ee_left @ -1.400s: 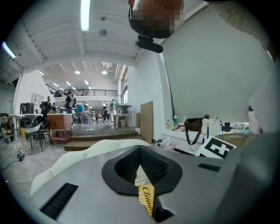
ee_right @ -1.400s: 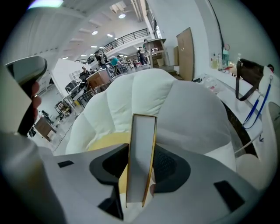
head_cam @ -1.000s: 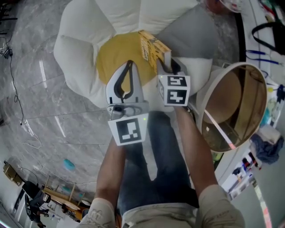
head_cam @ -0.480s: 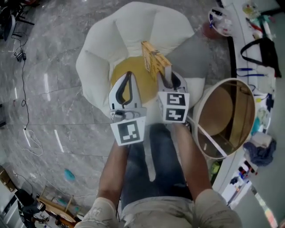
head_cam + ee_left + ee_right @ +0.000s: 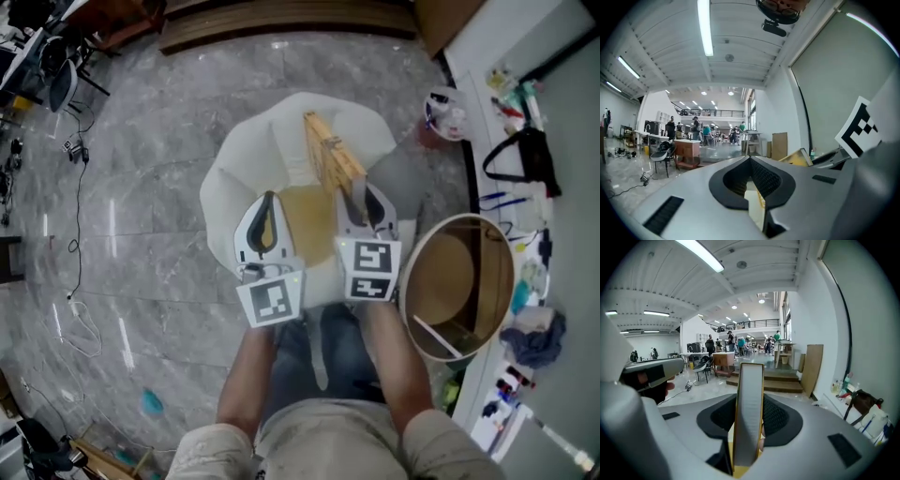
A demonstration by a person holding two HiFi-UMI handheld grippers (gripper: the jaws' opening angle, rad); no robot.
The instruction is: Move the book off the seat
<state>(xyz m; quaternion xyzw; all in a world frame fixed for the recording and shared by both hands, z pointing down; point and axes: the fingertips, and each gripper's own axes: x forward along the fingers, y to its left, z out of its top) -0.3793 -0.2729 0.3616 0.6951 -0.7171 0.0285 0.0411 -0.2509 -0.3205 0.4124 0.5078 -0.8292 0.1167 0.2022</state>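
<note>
So that it clears the seat [image 5: 234,178], book [image 5: 333,155]: clamped on edge in right gripper [image 5: 361,195], held above; left gripper [image 5: 269,199], jaws together, empty, alongside at left.

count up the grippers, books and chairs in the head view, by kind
grippers: 2, left gripper and right gripper
book: 1
chair: 1
total: 4

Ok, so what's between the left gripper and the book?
Only open air: in the head view the gap between the left gripper and the book shows just the yellow seat cushion below.
</note>
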